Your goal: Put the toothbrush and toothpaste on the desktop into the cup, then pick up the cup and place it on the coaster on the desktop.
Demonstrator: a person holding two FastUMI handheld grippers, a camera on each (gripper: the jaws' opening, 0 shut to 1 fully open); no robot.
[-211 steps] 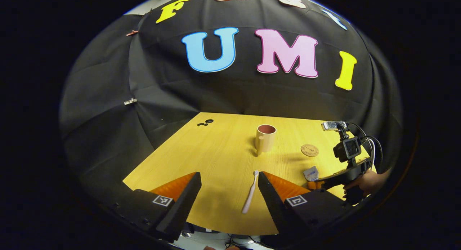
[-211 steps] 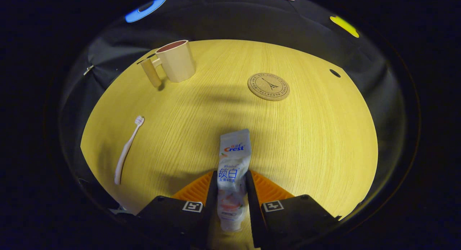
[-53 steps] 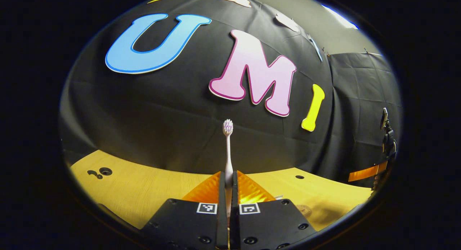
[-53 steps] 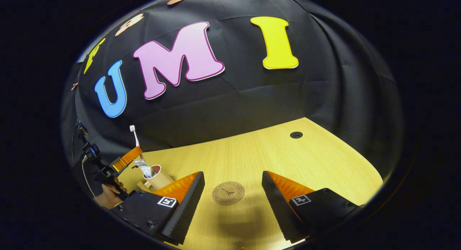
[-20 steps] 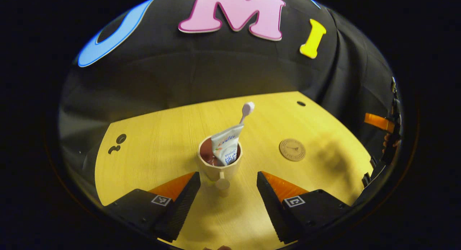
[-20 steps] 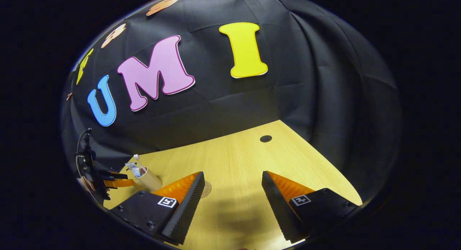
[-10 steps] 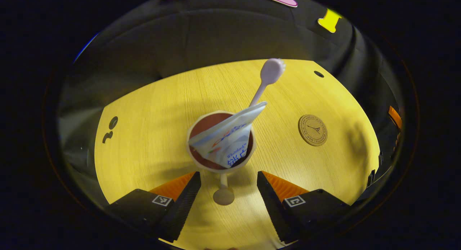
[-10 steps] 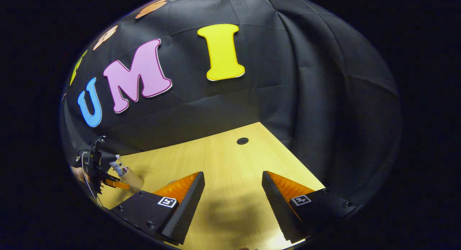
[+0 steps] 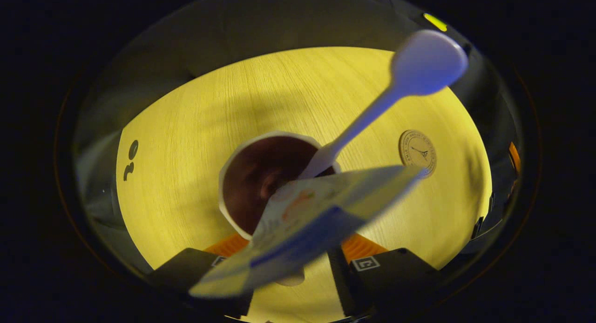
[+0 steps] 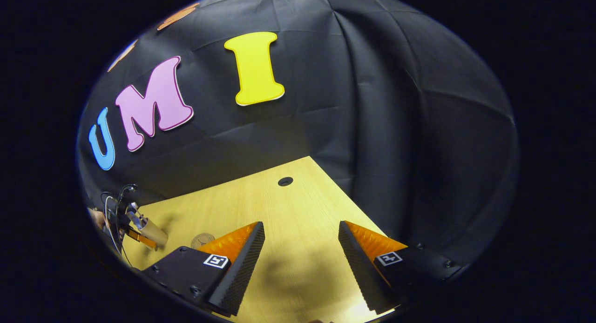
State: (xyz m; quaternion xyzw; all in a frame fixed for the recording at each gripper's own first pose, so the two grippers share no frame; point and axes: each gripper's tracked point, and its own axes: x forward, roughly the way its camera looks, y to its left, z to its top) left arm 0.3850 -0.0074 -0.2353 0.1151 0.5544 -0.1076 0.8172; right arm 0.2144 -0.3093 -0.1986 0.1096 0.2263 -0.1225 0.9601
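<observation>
cream cup [image 9: 226, 174], white toothbrush [image 9: 409, 76], yellow desktop [image 9: 186, 127]

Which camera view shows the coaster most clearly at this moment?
The left gripper view: the coaster lies whole and unobstructed on the desktop, right of the cup. In the right gripper view it is small and partly behind a finger.

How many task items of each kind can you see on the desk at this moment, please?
cup: 1
toothbrush: 1
toothpaste: 1
coaster: 1
Total: 4
</observation>
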